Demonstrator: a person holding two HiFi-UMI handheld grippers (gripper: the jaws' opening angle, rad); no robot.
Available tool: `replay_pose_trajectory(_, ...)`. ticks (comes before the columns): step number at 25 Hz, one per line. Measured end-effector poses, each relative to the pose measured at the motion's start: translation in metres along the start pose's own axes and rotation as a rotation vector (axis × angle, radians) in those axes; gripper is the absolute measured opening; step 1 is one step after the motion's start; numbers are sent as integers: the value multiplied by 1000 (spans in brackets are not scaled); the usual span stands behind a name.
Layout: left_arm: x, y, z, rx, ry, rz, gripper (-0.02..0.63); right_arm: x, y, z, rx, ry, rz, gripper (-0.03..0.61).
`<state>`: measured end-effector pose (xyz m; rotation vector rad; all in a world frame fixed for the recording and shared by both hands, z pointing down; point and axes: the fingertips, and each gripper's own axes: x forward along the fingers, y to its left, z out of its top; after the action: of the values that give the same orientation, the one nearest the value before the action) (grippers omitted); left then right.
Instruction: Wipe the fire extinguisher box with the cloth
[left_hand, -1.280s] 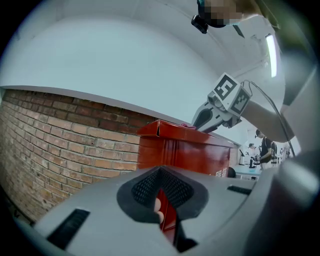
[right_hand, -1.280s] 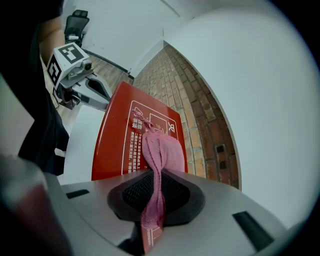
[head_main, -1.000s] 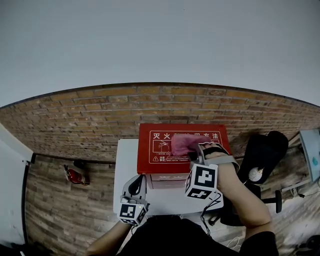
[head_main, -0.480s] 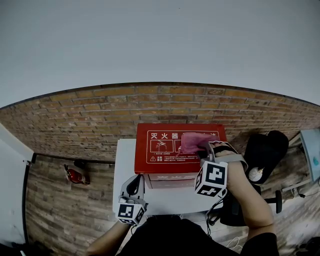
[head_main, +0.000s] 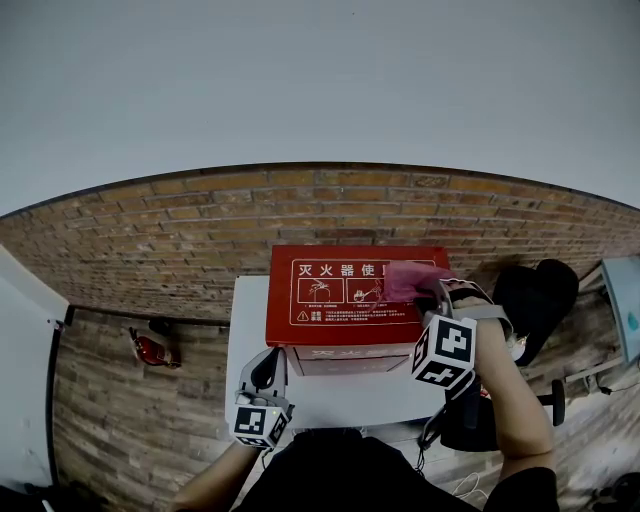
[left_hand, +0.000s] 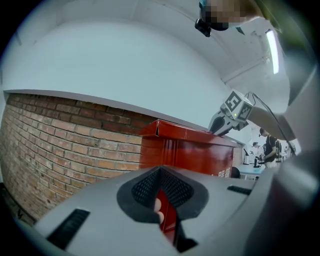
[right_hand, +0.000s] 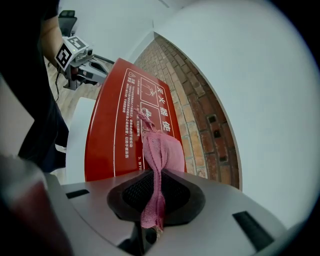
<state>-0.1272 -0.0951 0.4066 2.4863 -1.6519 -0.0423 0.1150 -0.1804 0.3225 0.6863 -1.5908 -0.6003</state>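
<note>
Head view showed the red fire extinguisher box (head_main: 345, 300) lying at centre frame on a white bench (head_main: 248, 330), against a brick wall (head_main: 180, 240). Right of centre, the right gripper (head_main: 432, 298) was clamped on the pink cloth (head_main: 408, 280), which lay bunched on the box's printed top near its right edge. At lower left, the left gripper (head_main: 268, 372) had its jaws together with nothing between them, near the box's front side.

Printed in white across the lid of the red fire extinguisher box (head_main: 345, 305): 灭火器使, remainder hidden under the cloth (head_main: 408, 280), smaller lines beneath too fine to read.
</note>
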Motion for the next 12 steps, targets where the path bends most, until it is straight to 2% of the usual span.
replay_pose_trajectory(12,0,1,2,9,-2,16,17,-1,-3,-31,31,35,8,52)
